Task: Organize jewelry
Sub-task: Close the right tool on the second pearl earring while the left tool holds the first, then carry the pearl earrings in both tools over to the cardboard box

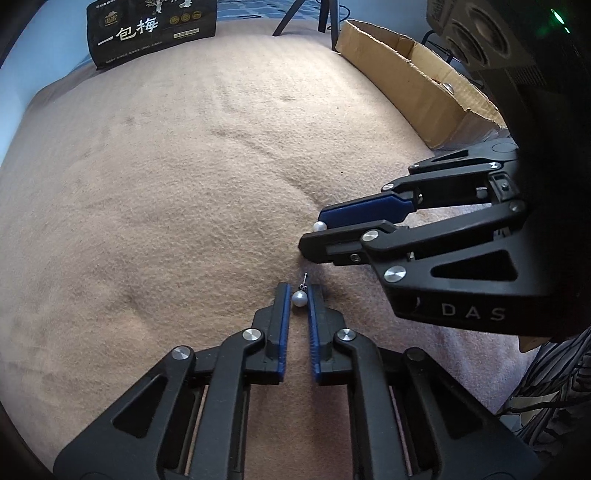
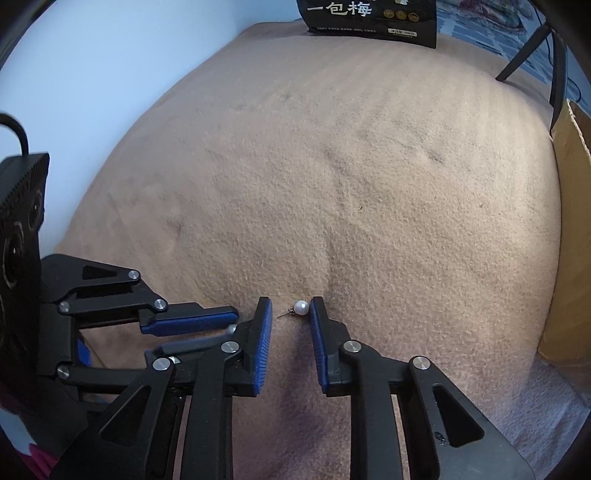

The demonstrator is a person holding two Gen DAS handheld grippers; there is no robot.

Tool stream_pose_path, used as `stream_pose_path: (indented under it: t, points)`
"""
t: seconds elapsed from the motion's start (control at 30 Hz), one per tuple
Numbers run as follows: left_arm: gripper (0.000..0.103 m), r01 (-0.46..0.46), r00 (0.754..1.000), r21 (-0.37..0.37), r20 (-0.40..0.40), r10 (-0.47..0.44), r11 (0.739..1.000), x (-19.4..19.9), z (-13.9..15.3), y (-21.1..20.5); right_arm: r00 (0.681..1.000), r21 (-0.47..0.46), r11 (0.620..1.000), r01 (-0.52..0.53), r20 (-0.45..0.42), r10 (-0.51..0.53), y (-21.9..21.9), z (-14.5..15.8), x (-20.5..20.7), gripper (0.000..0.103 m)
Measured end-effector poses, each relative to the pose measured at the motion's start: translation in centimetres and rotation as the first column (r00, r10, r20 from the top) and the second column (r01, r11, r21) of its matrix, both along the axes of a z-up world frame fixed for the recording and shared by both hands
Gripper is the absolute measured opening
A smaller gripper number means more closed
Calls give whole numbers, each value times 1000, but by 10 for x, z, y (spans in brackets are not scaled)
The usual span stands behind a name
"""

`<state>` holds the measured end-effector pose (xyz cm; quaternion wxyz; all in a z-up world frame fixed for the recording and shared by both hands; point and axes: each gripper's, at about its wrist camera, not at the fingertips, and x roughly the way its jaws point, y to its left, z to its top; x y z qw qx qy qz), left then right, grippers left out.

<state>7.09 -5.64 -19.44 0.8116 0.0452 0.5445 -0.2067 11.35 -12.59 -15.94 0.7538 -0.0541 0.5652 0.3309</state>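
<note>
Two hand-held grippers work side by side over a tan blanket, each lined up on a pearl earring, toward the blanket's near right part.

The left gripper points steeply down. Its blue-padded fingers are drawn in on the first pearl stud, clamped at the pearl's width. The pearl sits at the fingertips and its thin metal post sticks out past them toward the far edge.

Just beside it, on the side nearer the right edge, is the right gripper. Its fingers stand a little apart around the second pearl stud, which lies on the blanket. That pearl rests against the inner face of the right-hand finger. Its post points across the gap toward the other finger and stops short of it. From the left wrist camera, the same stud shows as a white bead at the tips of the right gripper.

A torn, open cardboard box runs along the blanket's right edge. A black printed pouch stands upright at the far edge, well apart from the earrings. Dark tripod legs rise beyond the far right corner. The blanket is creased, with a fold running from its middle toward the two grippers.
</note>
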Motion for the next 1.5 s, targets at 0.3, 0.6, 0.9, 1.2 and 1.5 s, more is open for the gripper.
stream_pose_path:
  t: [0.3, 0.6, 0.9, 1.2, 1.5]
  points:
    - [7, 2, 1000, -4, 2, -2, 1000, 0, -2, 6, 997, -52, 998, -36, 60, 39, 7, 2, -19, 15]
    - [7, -5, 1000, -8, 9, 5, 1000, -3, 2, 9, 997, -27, 1000, -8, 72, 10, -14, 8, -19, 15]
    - [7, -15, 999, -45, 42, 17, 999, 1, 22, 6, 988, 14, 998, 63, 139, -65, -49, 46, -19, 15]
    - [7, -1, 993, -92, 119, 12, 996, 16, 59, -15, 964, 48, 985, 168, 202, -174, -106, 82, -4, 15]
    - [7, 26, 977, -121, 213, 0, 992, 45, 92, -44, 927, 59, 959, 278, 245, -284, -157, 100, 13, 15]
